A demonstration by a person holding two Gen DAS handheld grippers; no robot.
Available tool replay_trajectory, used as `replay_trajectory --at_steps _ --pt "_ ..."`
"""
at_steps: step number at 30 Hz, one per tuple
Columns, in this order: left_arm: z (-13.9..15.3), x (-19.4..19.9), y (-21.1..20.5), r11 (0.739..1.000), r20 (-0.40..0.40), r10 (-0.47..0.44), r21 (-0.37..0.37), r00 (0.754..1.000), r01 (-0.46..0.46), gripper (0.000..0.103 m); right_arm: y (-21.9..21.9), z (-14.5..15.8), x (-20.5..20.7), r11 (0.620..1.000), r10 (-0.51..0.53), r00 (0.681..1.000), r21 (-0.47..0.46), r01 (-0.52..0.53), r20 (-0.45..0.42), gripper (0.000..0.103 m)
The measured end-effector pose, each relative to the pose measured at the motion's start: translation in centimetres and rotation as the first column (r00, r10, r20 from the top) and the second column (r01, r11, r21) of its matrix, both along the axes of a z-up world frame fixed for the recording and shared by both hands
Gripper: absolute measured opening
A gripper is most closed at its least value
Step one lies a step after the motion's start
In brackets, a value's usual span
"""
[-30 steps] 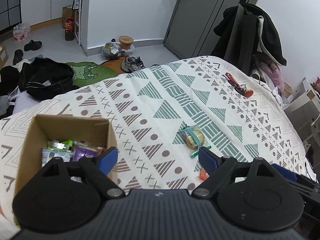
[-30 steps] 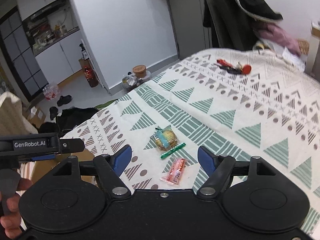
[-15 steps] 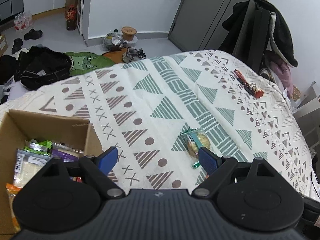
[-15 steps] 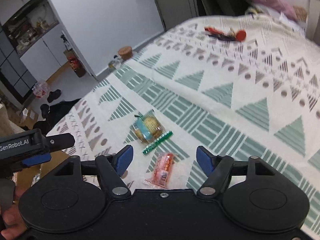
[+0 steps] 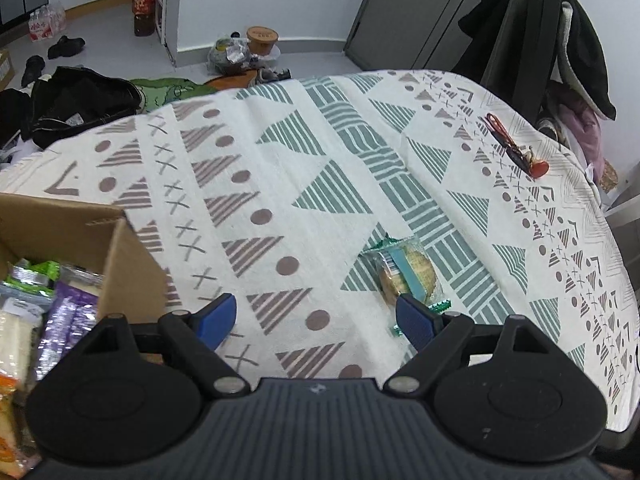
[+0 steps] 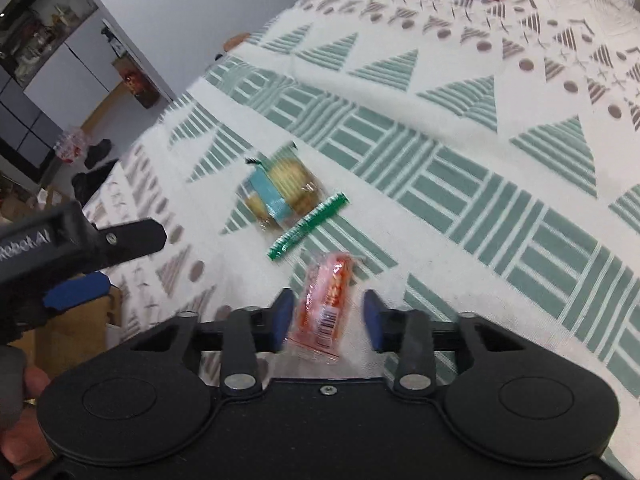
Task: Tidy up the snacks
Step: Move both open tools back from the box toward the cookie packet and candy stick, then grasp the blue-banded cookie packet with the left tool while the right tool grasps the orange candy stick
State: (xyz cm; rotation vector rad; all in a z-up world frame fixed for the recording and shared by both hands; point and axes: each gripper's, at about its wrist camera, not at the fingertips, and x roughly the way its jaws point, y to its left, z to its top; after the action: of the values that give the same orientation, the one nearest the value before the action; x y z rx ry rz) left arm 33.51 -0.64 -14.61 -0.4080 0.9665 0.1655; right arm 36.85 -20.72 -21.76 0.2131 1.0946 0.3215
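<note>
Snack packet (image 6: 326, 304), orange-red and clear-ended, lies on the patterned tabletop (image 6: 460, 152) between the jaws of my right gripper (image 6: 326, 320), which stand apart on either side of it without clamping. Just beyond the packet lie a green stick (image 6: 307, 226) and then a wrapped biscuit pack (image 6: 280, 192). My left gripper (image 5: 316, 320) hangs with jaws wide apart and empty, left of the biscuit pack and beside the cardboard box (image 5: 132, 264) holding other snacks.
</note>
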Motion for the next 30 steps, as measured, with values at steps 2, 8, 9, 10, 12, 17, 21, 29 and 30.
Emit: replay_trajectory --at_steps 2,8,9,10,12,17,21,29,30 --pt "-0.3 0.4 -0.4 1.0 -0.001 -0.007 0.005 1.0 0.007 0.086 -0.1 -0.1 0.2 1.0 0.003 1.0 0.003 -0.003 0.003 0.022" --pt "-1.3 1.7 -2.0 0.999 -0.013 -0.032 0.01 0.999 0.032 0.086 -1.4 -0.1 0.6 0.999 -0.033 0.999 0.026 0.033 0.005 0.019" --pt "-1.4 1.9 -2.3 0.999 -0.012 -0.036 0.013 0.999 0.036 0.086 -1.6 -0.1 0.7 0.999 -0.045 0.999 0.022 0.045 0.009 0.019" --pt "-1.6 2.2 -2.6 0.999 -0.011 -0.042 0.014 0.999 0.042 0.086 -2.0 0.0 0.8 0.998 -0.06 0.998 0.023 0.06 0.009 0.019" --pt "-1.8 2.8 -3.2 0.998 -0.006 -0.054 0.018 0.999 0.054 0.085 -2.8 0.0 1.0 0.995 -0.092 0.996 0.03 0.092 0.006 0.019" --pt "-2.5 4.9 -4.8 0.995 -0.005 -0.08 0.054 0.997 0.08 0.085 -4.4 0.2 1.1 0.987 -0.157 0.987 0.021 0.157 0.019 0.019" --pt "-2.9 6.1 -5.9 0.994 -0.002 -0.076 0.074 0.997 0.076 0.085 -5.6 0.2 1.3 0.98 -0.198 0.98 0.008 0.198 0.037 0.019" --pt "-4.5 8.2 -7.5 0.992 -0.065 -0.053 0.115 0.996 0.06 0.086 -7.0 0.0 1.7 0.972 -0.232 0.97 -0.012 0.234 0.066 0.019" --pt "-4.7 8.4 -7.8 0.99 -0.074 -0.051 0.126 0.996 0.06 0.086 -7.1 0.0 1.7 0.972 -0.233 0.97 -0.011 0.234 0.067 0.019"
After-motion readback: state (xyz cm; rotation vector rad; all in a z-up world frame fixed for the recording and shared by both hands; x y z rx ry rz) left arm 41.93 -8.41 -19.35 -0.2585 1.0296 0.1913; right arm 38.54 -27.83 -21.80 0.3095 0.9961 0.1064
